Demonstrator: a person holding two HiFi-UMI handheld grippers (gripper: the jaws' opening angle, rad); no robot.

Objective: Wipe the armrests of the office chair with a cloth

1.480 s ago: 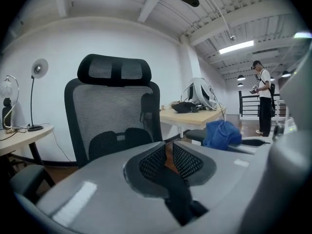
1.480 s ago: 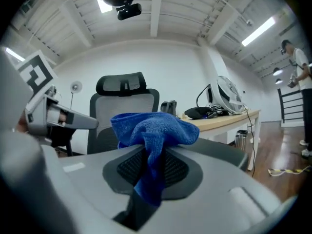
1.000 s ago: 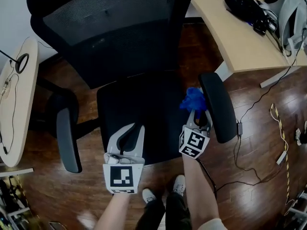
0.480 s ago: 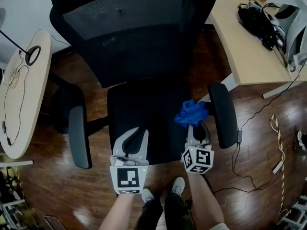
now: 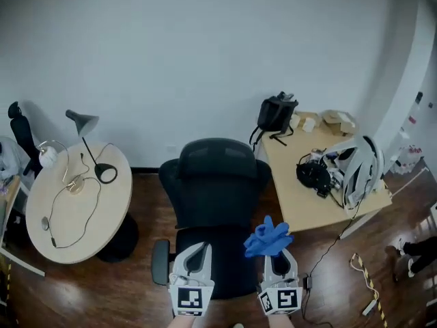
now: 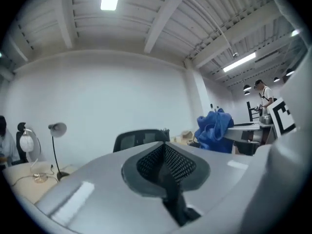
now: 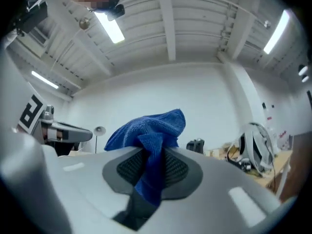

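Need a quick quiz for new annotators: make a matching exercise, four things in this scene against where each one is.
Things:
1 cloth
2 desk lamp
3 black bag
4 office chair

Places:
A on the round table
B on the rectangular desk
C in the right tool
D between the two tables

Pairs: 1-C, 2-A, 3-B, 4-D

From well above the seat side of the office chair, the head view looks toward the wall behind it, and both gripper views face that wall level, the left sharing the chair's backrest.
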